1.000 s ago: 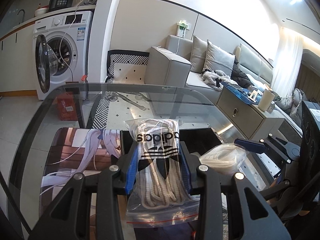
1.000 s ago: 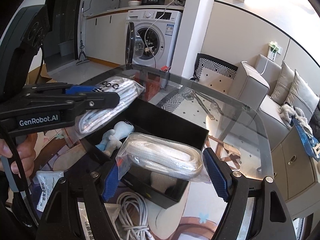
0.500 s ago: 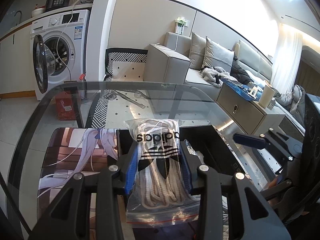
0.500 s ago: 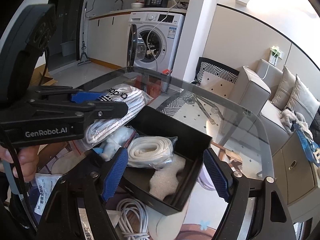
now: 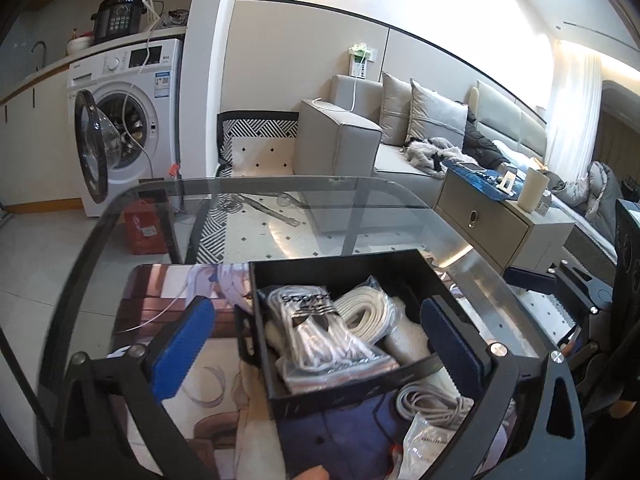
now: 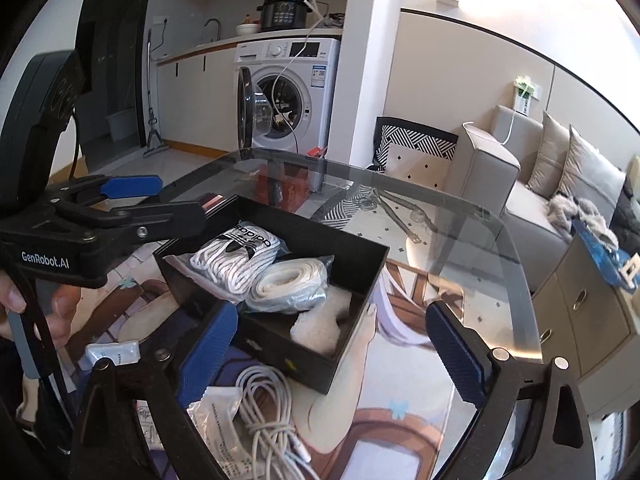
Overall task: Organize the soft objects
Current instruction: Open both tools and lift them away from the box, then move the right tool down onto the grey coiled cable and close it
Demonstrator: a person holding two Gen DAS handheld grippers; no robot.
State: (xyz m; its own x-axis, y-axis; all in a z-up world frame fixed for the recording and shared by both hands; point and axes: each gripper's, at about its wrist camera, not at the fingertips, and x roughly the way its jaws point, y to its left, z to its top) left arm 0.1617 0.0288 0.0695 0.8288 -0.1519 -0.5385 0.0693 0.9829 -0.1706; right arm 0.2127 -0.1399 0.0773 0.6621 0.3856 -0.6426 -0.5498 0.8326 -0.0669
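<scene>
A black box [image 5: 340, 266] [image 6: 360, 248] stands on the glass table. In it lie a clear adidas bag of white laces [image 5: 316, 332] [image 6: 236, 256], a bagged white coil [image 5: 370, 312] [image 6: 292, 284] and a white foam piece [image 6: 324, 320]. My left gripper [image 5: 316, 340] is open and empty above the box's near side, its jaws wide apart; it also shows in the right wrist view [image 6: 132, 196] at the left. My right gripper [image 6: 332, 352] is open and empty just in front of the box.
A coiled white cable [image 6: 272, 412] [image 5: 432, 400] and flat plastic packets [image 6: 112, 354] lie on the printed mat [image 6: 400, 420] in front of the box. The glass table edge [image 5: 280, 180] curves round at the far side. A washing machine and a sofa stand beyond.
My left gripper has opened and let the adidas lace bag drop into the box. My right gripper has drawn back a little from the box after releasing the bagged white coil.
</scene>
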